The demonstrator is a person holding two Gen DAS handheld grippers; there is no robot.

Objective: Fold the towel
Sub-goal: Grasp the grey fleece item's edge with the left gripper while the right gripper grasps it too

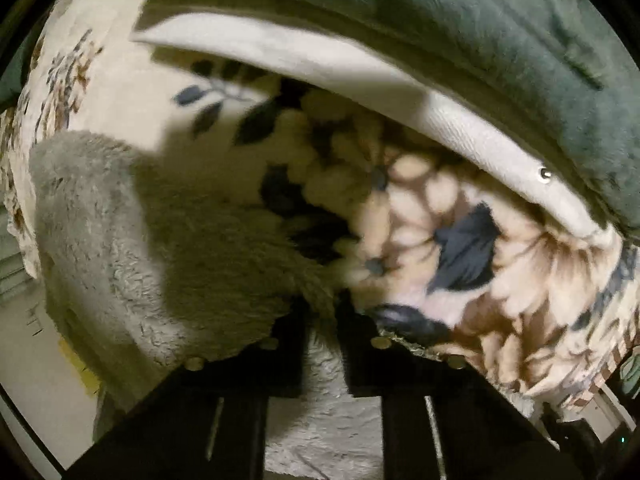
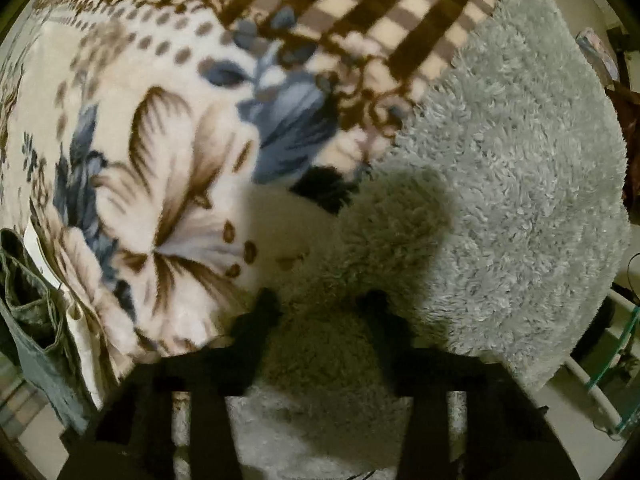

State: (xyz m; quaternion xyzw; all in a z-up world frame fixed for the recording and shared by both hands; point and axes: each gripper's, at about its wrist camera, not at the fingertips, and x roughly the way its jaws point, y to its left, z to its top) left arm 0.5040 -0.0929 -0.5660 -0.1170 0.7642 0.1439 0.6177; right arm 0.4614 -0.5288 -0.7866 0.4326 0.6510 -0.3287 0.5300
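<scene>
A grey fluffy towel (image 1: 100, 240) lies on a floral blanket (image 1: 460, 220). In the left wrist view my left gripper (image 1: 322, 312) has its black fingers (image 1: 288, 344) close together, with a fold of the towel pinched between them and towel pile draped over the left finger. In the right wrist view the towel (image 2: 520, 168) spreads over the blanket (image 2: 140, 152) to the right. My right gripper (image 2: 318, 308) hovers low over the towel's near part, its fingers (image 2: 264, 312) apart and towel pile showing between them. Its shadow falls on the towel ahead.
A green garment (image 1: 480, 32) with a white hem (image 1: 360, 72) and a metal snap hangs across the top of the left view. Green cloth (image 2: 28, 312) hangs at the blanket's left edge in the right view. Pale floor and a glass-edged shelf (image 2: 616, 380) lie off to the right.
</scene>
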